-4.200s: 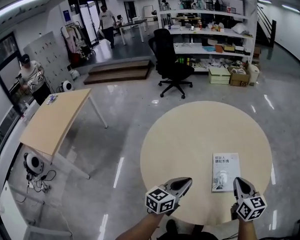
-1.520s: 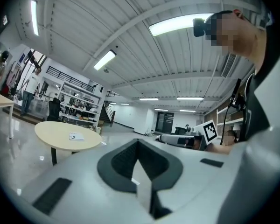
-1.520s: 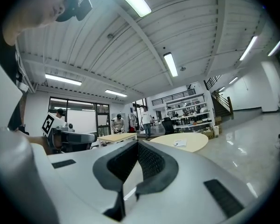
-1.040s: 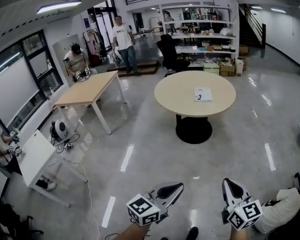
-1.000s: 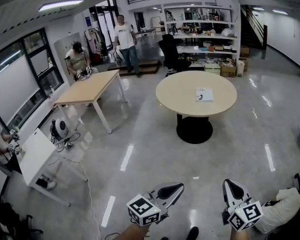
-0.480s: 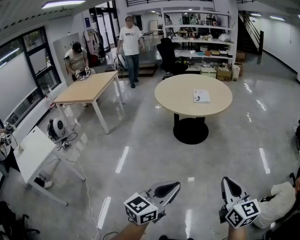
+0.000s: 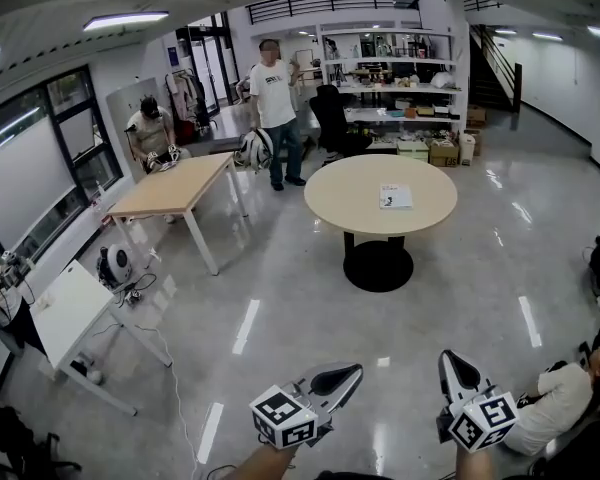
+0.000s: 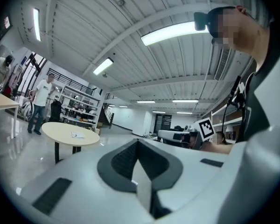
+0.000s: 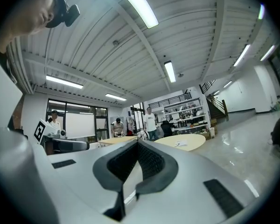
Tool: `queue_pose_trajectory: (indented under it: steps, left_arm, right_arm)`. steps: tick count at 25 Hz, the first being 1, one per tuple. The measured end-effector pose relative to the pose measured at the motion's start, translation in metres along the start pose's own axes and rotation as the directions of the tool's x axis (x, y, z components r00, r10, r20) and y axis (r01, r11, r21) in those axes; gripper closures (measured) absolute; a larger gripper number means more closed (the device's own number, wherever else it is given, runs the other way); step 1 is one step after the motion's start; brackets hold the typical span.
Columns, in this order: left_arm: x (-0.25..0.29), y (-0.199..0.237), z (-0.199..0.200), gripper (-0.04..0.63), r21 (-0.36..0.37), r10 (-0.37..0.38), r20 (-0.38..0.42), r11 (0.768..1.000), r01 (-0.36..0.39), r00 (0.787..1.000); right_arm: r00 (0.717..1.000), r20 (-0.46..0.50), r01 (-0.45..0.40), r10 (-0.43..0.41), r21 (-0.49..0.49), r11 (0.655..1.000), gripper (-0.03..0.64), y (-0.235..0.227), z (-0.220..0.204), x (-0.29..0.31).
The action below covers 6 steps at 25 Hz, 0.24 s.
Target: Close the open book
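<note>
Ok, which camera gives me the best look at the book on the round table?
The head view: it looks down on the book, lying flat on the round table. The left gripper view and the right gripper view each show it only as a tiny pale patch, nearly edge-on.

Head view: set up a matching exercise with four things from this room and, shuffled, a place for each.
Things:
1. book
2. round table
3. rectangular table
4. black chair

Places:
A. in front of the shelves
B. at the left, near the windows
C. mid-floor, on a black pedestal
D. lying on the round table

Pairs: 1-D, 2-C, 3-B, 4-A.
</note>
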State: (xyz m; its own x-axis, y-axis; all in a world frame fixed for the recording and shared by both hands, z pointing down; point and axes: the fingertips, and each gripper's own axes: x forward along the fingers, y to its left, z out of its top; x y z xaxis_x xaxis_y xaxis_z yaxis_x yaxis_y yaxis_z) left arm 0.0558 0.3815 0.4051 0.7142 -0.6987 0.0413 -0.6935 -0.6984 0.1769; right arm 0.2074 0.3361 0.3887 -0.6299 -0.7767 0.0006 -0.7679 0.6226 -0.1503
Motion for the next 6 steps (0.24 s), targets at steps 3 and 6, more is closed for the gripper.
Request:
queue_pose_trajectory:
  steps: [3,6]
  left_arm:
    - [0.0048,-0.0035,-0.0005,0.612,0.002,-0.001,0.003,1.0,0.001,1.0]
    - [0.0076,-0.0103,-0.0017,0.612,-0.001,-0.003,0.003,1.0,0.003,1.0]
  right_arm:
    - [1.0,-0.002,-0.007,0.007,-0.017,1.0,0.618,-0.0028,0.0008,-0.0014]
    - [1.0,-0.007,0.0,0.0,-0.013,1.0,0.618,-0.0072,-0.0013,-0.0078]
